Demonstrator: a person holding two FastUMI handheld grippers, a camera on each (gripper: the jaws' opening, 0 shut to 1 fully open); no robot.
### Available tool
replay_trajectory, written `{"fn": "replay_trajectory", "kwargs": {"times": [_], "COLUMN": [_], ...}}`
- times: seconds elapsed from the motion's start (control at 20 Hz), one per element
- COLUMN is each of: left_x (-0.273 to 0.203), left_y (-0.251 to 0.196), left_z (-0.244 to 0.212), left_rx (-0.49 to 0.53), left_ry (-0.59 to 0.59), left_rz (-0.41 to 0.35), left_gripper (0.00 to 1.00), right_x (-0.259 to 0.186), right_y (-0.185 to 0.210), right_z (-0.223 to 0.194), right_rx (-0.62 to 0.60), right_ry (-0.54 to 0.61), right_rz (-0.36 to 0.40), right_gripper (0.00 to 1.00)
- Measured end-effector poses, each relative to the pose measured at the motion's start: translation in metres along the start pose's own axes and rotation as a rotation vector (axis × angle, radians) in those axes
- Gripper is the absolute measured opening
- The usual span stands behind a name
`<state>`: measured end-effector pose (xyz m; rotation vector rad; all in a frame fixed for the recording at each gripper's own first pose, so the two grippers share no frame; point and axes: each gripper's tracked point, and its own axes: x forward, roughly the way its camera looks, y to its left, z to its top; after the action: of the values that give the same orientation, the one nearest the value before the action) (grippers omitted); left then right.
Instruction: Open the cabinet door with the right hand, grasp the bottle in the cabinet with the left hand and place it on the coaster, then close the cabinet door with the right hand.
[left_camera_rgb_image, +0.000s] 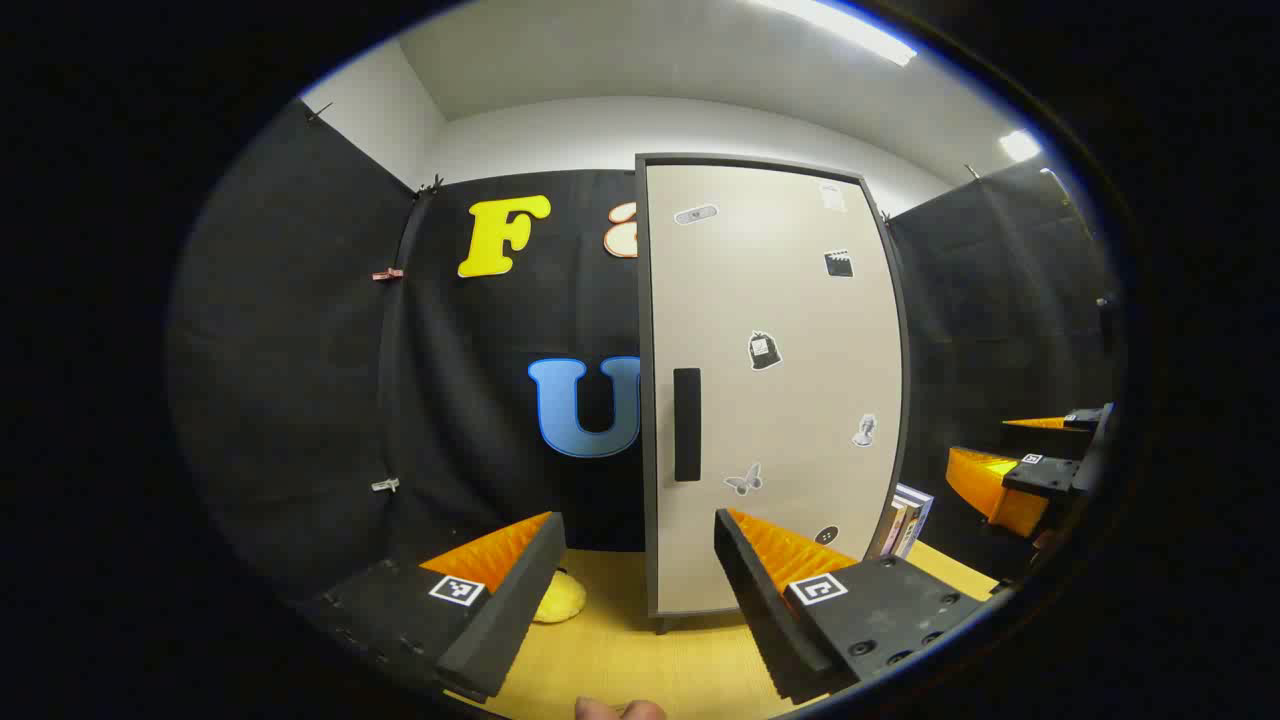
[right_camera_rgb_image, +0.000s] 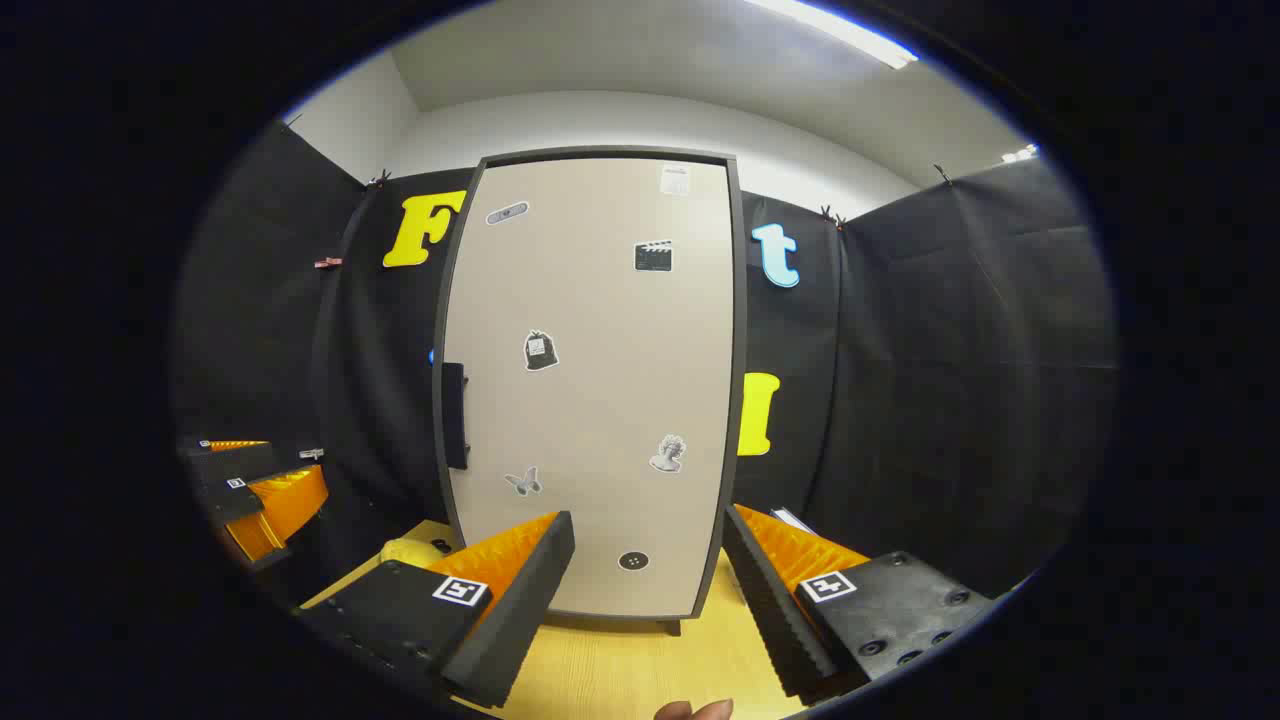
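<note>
Cabinet door (right_camera_rgb_image: 600, 380) closed, handle (right_camera_rgb_image: 455, 415) at 9 o'clock; yellow coaster (left_camera_rgb_image: 560, 598) on surface (left_camera_rgb_image: 640, 665). Left hand-held gripper (left_camera_rgb_image: 635, 590) and right hand-held gripper (right_camera_rgb_image: 650, 590) wide, empty.

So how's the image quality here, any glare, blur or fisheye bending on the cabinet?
Left gripper view: sharp and evenly lit; the cabinet door bows along its right edge; a ceiling light blows out at the top. Right gripper view: also sharp, the door bulges on both sides, no glare on it.
</note>
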<state>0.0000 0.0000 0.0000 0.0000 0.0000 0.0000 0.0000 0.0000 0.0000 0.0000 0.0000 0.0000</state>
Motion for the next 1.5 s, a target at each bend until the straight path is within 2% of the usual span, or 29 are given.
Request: {"fn": "replay_trajectory", "kwargs": {"times": [1.2,1.5], "left_x": [0.011,0.007], "left_y": [0.007,0.021], "left_z": [0.002,-0.002], "left_rx": [0.002,-0.012], "left_ry": [-0.012,-0.010], "left_rz": [-0.023,-0.026], "left_gripper": [0.94,0.94], "right_x": [0.003,0.020], "right_y": [0.023,0.051], "right_z": [0.008,0.015], "right_rx": [0.041,0.064], "right_ry": [-0.011,-0.010], "right_rz": [0.033,0.063], "right_gripper": [0.97,0.97]}}
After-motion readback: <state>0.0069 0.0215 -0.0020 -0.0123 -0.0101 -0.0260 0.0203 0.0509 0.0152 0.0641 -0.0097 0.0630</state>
